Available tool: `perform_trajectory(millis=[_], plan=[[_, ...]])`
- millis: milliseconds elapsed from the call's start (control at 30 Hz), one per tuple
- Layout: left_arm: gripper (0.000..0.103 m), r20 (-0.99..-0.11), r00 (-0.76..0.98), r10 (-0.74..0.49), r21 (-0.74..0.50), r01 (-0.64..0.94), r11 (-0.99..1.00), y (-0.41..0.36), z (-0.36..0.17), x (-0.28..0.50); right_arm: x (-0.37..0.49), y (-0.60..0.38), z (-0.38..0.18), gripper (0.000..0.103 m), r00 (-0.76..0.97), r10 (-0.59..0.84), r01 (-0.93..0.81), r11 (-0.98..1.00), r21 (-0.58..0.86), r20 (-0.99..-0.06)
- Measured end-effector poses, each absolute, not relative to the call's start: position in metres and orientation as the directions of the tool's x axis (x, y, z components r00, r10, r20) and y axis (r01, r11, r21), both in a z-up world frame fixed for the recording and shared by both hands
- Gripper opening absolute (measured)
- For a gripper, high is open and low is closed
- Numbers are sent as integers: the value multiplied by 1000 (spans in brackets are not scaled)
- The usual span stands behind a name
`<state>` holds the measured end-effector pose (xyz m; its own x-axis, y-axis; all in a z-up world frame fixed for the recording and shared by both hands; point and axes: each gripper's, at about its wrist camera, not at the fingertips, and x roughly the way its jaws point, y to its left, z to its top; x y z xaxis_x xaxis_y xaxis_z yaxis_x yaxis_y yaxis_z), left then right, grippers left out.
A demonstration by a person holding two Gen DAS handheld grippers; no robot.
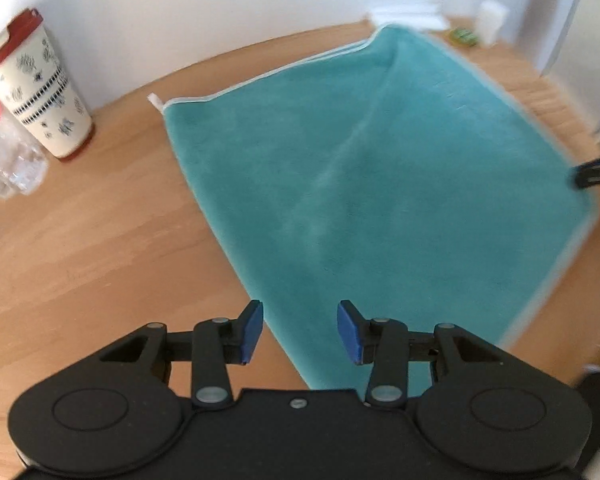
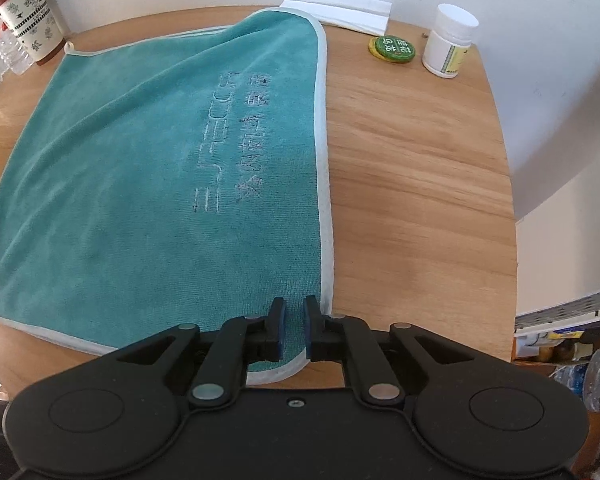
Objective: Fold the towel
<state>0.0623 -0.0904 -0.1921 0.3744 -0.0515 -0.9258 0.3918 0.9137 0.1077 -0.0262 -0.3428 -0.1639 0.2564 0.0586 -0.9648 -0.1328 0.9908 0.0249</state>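
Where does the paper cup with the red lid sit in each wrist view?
Left wrist view: the paper cup stands at the far left, on the wooden table, left of the teal towel.
Right wrist view: the same cup is at the top left corner, beyond the towel's far left corner.
Shared landmark: the towel's white tag, at the corner nearest the cup.
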Motion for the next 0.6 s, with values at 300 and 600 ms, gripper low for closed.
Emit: perform_trajectory(millis=[300,600], plan=[[42,-936,351,36,177,380,908,-70,-199,72,-34,-350,-163,10,223,61,-92,995,41,-973],[40,-943,319,96,246,472,847,-74,-199,77,-39,-331,-161,10,97,75,-126,990,63,-992]])
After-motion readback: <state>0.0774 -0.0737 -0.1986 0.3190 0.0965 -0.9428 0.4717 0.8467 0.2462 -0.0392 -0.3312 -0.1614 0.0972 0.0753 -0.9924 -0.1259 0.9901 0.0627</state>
